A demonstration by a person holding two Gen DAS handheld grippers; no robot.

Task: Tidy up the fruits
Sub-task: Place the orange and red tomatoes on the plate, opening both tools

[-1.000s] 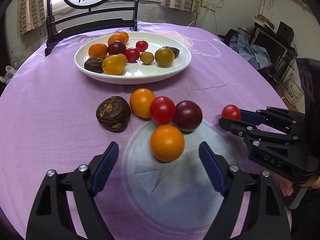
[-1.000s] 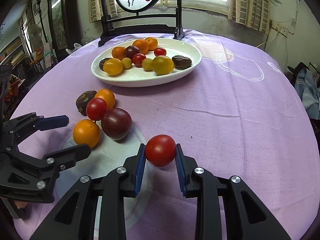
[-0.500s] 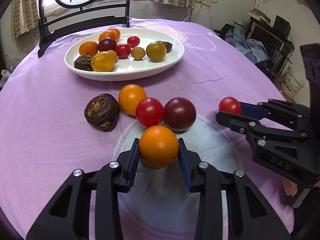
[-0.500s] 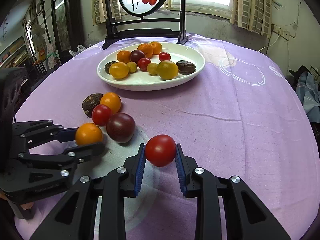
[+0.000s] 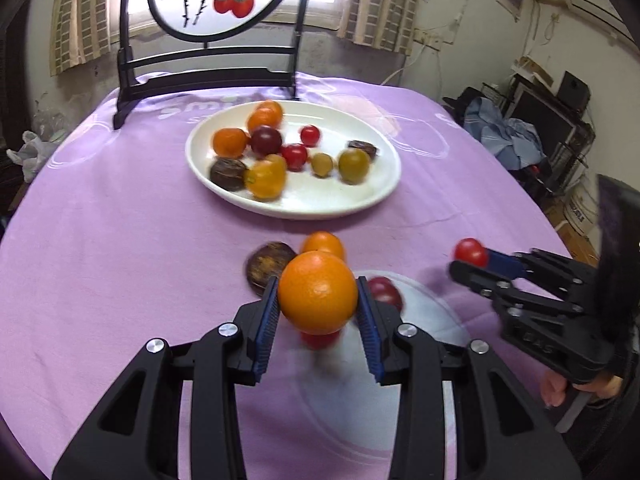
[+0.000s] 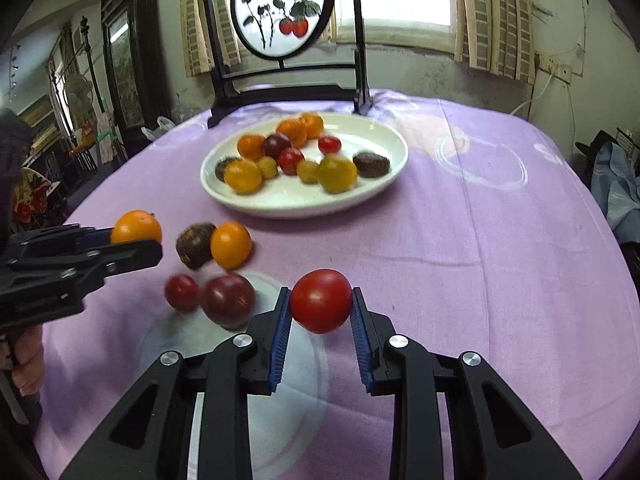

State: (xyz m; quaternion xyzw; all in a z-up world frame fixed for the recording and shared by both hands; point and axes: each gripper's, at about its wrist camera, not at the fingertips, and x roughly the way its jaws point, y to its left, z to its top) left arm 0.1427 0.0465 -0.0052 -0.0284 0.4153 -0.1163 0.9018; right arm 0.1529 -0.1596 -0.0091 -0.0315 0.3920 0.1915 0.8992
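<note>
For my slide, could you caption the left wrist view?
Left gripper lifts an orange fruit toward the white plate.

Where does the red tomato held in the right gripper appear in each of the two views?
Left wrist: the red tomato sits at the right edge, at the right gripper's tip.
Right wrist: the tomato is low in the centre, between the blue pads.
Shared landmark: the white plate beyond it.

A round painted screen (image 6: 284, 8) (persimmons on a branch) stands at my worktop's (image 6: 500, 240) far edge, before checked curtains (image 6: 496, 16).
</note>
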